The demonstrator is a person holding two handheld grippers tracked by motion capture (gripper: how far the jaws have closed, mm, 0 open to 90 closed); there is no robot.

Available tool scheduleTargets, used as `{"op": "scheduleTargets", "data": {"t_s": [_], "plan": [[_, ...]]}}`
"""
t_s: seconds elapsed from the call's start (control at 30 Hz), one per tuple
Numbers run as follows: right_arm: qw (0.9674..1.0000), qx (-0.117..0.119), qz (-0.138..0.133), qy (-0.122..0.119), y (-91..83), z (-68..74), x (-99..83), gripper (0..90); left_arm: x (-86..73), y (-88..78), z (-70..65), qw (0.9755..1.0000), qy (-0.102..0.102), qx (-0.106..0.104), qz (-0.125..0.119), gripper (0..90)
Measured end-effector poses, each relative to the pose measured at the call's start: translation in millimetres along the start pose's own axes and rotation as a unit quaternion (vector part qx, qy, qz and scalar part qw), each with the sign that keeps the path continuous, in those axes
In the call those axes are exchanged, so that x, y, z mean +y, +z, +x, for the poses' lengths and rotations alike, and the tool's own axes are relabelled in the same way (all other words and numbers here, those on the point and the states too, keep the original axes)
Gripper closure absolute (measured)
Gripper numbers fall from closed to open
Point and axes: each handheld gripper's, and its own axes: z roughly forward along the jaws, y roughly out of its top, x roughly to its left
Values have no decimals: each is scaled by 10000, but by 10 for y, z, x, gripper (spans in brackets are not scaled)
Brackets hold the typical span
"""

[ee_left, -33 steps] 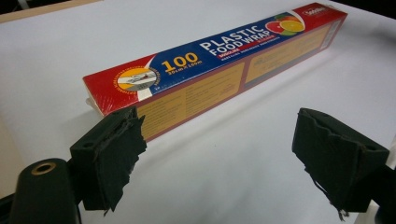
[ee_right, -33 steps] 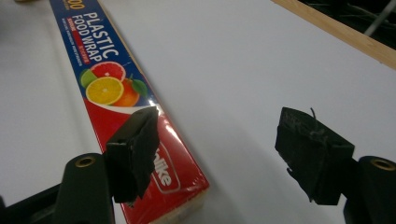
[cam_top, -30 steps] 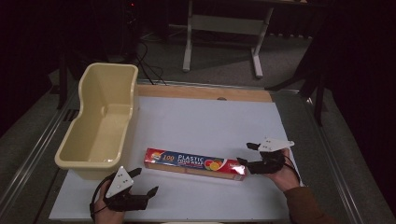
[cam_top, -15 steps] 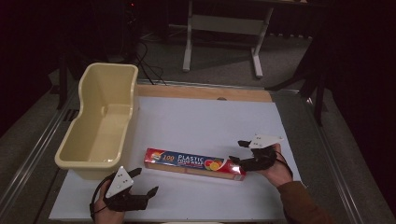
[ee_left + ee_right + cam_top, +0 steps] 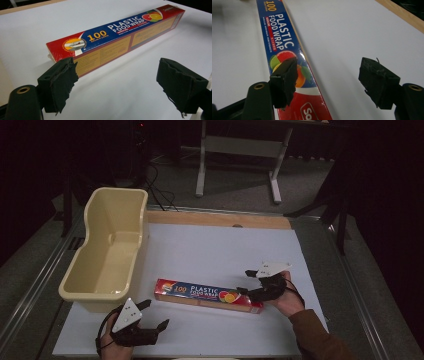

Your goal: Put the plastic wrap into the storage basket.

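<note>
One wrap box (image 5: 207,296) crosswise (left-right)

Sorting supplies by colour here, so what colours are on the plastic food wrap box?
Red ends and a blue middle band on the plastic food wrap box, clearest in the left gripper view.

The long red-and-blue cardboard food wrap box (image 5: 117,37) looks glossy, film-wrapped; the cream plastic tub (image 5: 107,252) is smooth; the white table sheet (image 5: 210,250) matt; the black gripper pads (image 5: 285,77) rough, torn foam
</note>
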Motion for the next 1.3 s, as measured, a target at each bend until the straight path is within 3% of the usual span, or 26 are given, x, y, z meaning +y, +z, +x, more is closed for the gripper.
{"op": "scheduleTargets", "data": {"t_s": [0.83, 1.3], "plan": [[9979, 358, 364, -395, 236, 54, 208, 317, 0, -5, 15, 10000, -5, 38, -25, 157], [9933, 687, 650, -656, 482, 176, 348, 308, 1, -15, 17, 10000, -14, 50, -58, 157]]}}
